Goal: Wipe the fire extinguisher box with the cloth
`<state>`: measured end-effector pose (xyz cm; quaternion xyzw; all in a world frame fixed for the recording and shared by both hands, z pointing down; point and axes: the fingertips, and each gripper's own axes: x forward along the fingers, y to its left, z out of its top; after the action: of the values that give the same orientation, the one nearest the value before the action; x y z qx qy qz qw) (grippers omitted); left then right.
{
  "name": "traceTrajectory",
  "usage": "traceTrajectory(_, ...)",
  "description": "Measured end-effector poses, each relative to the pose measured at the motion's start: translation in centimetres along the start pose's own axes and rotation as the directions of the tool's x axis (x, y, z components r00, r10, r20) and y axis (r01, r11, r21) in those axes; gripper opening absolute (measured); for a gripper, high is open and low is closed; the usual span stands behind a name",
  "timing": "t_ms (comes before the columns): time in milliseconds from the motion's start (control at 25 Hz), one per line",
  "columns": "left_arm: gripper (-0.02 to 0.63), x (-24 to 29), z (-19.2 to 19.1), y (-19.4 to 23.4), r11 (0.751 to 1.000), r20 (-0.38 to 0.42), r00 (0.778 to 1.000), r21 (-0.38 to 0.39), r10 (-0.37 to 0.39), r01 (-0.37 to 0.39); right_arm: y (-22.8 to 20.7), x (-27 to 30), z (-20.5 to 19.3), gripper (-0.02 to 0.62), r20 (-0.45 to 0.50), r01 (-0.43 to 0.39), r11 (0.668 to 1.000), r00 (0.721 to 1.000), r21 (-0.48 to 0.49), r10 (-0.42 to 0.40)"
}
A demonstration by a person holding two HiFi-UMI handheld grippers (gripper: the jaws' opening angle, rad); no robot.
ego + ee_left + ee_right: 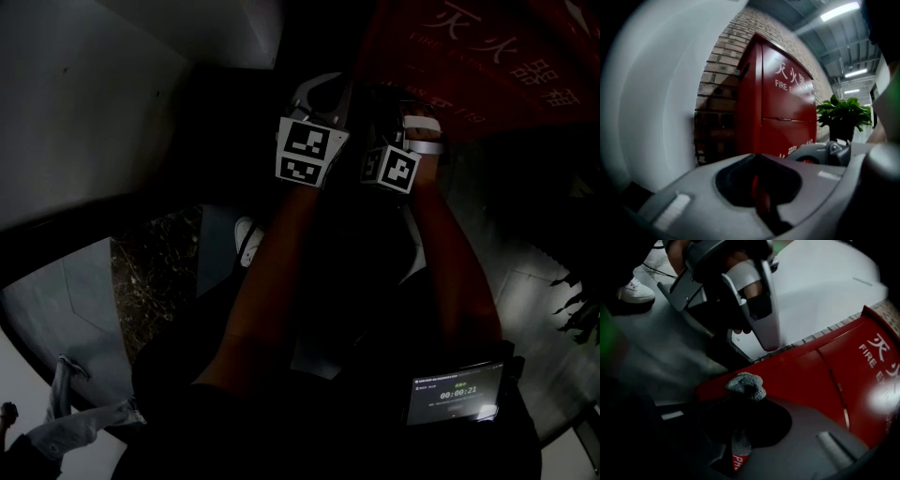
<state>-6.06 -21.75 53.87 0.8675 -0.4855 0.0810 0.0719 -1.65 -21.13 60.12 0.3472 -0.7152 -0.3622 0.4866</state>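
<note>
The red fire extinguisher box (506, 56) stands at the upper right of the dim head view, and both grippers are held close in front of it. It fills the left gripper view (787, 108) and runs across the right gripper view (825, 371). My right gripper (747, 397) is shut on a grey cloth (746, 385), whose bunched end pokes out against the box's red face. My left gripper (759, 187) is shut with nothing in it. It hangs just above the cloth in the right gripper view (759, 310).
A brick wall (719, 93) backs the box, with a white pillar (656, 93) to its left. A potted plant (841, 115) stands past the box's far side. A timer screen (457, 394) sits at my waist. My white shoe (248, 239) is on the floor below.
</note>
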Motion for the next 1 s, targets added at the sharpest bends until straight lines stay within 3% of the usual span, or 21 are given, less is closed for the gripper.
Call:
traceTrajectory(160,0.002,0.3,-2.4,-0.3,1.000,-0.045,0.999,-0.017,-0.003,0.002,3.3,1.5,-0.9,0.035,-0.030,-0.084,0.996,0.996,-0.013,0.083)
traceTrajectory(480,0.002,0.1,-5.4,-0.4,0.999,-0.104,0.995,-0.042,0.002,-0.006,8.0,3.8,-1.5,0.035,-0.061,-0.175,0.984,0.983,-0.039,0.172)
traceTrajectory(640,0.002,0.1,-6.1,-0.5,1.000,-0.127,0.992,-0.005,-0.008,0.007,10.1,4.8,-2.1,0.035,-0.086,-0.223,0.974,0.972,-0.035,0.219)
traceTrajectory(760,0.002,-0.3,-6.2,0.0,1.000,-0.134,0.991,0.002,0.009,-0.009,10.9,5.7,-1.4,0.035,-0.034,-0.218,0.975,0.975,0.034,0.219)
traceTrajectory(880,0.002,-0.7,-6.1,0.1,1.000,-0.132,0.991,0.005,0.022,-0.022,11.2,5.8,-1.6,0.035,-0.040,-0.237,0.970,0.970,0.055,0.239)
traceTrajectory(1000,0.002,-1.1,-5.4,0.1,1.000,-0.118,0.993,-0.002,0.031,-0.031,9.8,5.3,-0.6,0.035,0.004,-0.207,0.972,0.978,0.111,0.208)
